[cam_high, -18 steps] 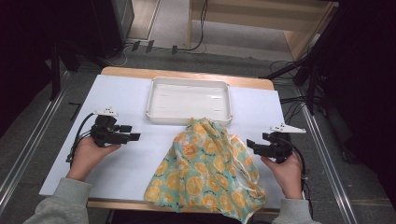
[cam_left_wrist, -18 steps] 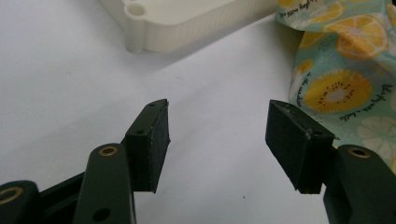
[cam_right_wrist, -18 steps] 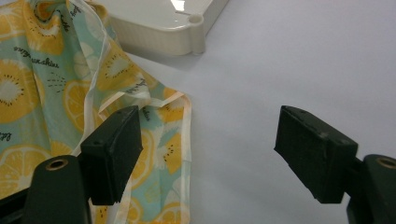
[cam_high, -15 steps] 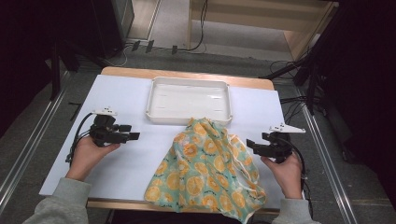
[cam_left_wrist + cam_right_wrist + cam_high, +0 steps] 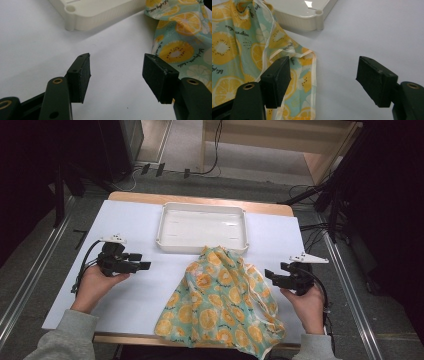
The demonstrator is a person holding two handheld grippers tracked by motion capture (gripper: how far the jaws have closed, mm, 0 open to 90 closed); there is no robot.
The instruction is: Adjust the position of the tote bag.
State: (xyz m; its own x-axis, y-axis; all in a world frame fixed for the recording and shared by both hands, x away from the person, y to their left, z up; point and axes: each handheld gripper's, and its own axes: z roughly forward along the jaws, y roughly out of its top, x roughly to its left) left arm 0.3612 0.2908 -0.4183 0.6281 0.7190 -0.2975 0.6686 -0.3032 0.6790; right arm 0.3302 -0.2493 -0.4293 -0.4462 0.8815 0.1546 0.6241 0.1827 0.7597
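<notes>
On the white table (image 5: 130,222), you hold your 2 grippers, left gripper (image 5: 145,266) and right gripper (image 5: 269,276), jaws apart and empty, flanking the citrus-print cloth (image 5: 220,302) below the tray (image 5: 202,246), seemingly poised to grasp its edges.

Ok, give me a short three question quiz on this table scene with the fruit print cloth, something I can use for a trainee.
1. True or false: the cloth lies folded inside the tray.
2. Which gripper is nearer the cloth: A the left gripper, B the right gripper?
3. Fill in: both grippers have their jaws ____ with nothing between them.

Key
1. False. The cloth lies crumpled on the white table cover, its top edge against the tray's near wall.
2. B. Its jaws sit right at the cloth's edge, while the left gripper stands off to the side over bare cover.
3. Open.
</notes>
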